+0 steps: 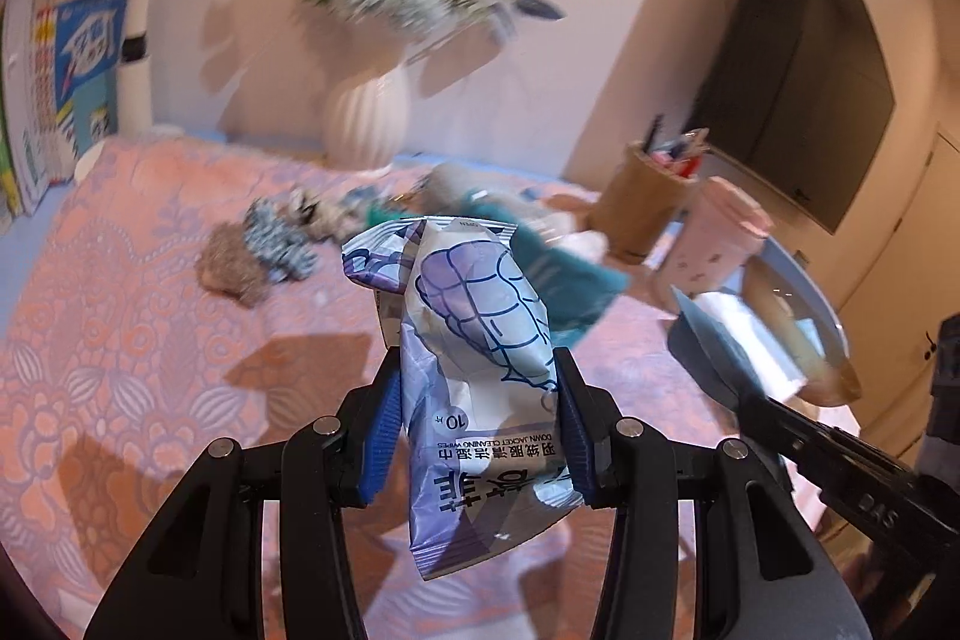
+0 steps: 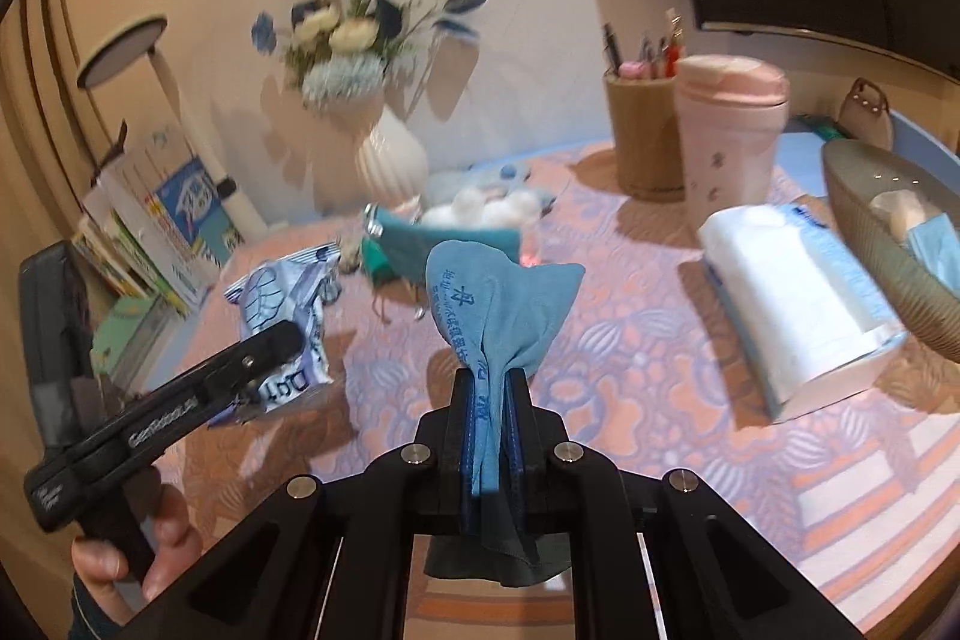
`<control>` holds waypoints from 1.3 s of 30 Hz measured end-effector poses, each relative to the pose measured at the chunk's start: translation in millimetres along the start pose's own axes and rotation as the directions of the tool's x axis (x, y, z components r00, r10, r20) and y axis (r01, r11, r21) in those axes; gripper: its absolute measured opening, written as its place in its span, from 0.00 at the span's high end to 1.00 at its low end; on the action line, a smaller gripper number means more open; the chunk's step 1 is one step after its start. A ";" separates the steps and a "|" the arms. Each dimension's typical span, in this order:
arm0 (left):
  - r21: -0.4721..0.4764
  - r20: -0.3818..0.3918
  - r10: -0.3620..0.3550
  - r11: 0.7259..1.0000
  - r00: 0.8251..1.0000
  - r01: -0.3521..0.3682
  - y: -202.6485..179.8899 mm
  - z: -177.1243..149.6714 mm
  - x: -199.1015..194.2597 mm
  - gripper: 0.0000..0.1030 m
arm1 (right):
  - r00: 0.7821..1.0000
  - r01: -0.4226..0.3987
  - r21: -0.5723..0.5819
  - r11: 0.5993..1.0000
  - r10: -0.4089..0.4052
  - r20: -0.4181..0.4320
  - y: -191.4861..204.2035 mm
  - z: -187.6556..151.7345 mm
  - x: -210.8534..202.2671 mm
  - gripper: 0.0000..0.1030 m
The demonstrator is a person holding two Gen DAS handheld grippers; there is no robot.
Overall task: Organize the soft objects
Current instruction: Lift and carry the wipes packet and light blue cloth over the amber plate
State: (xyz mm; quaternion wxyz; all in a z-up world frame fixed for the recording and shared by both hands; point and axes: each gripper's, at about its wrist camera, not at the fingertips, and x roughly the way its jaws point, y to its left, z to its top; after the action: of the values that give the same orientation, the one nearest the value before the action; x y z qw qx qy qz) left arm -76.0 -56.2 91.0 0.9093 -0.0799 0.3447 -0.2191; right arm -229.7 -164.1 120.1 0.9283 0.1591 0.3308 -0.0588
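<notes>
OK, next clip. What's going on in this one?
A person is sorting soft things on a patterned tablecloth with two handheld grippers. The left gripper has its jaws closed on a pack of cleaning wipes; the right gripper is shut on a blue cloth. Both are held above the table. A woven basket sits at right.

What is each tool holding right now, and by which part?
Left tool: the wipes packet, pinched across its lower middle. Right tool: the blue cloth, bunched at its middle.

flower vase point(image 2: 390, 148), pen holder point(image 2: 645, 130), wall television point(image 1: 798, 52)
</notes>
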 end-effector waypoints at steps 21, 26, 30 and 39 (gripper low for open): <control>0.355 -0.046 -0.287 0.891 0.957 0.284 -242.4 54.9 32.4 0.58 | 0.938 0.121 0.344 0.931 -0.221 0.267 -195.6 59.7 -129.3 0.91; 0.386 -0.117 -0.330 0.854 0.937 0.349 -300.2 58.2 69.8 0.58 | 0.918 0.165 0.419 0.893 -0.294 0.267 -239.2 76.4 -142.0 0.91; 0.386 -0.174 -0.330 0.844 0.928 0.372 -331.5 55.3 102.3 0.58 | 0.921 0.174 0.481 0.859 -0.315 0.229 -273.1 88.5 -137.2 0.91; 0.400 -0.242 -0.291 0.839 0.926 0.369 -362.8 45.4 153.8 0.58 | 0.935 0.199 0.531 0.824 -0.322 0.150 -312.3 94.9 -115.6 0.91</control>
State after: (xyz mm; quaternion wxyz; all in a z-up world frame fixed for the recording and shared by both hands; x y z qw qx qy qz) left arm -68.0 -449.6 141.5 0.8189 0.0875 0.3446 -0.4506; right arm -329.7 -489.7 182.5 0.8685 0.3428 0.2112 -0.2891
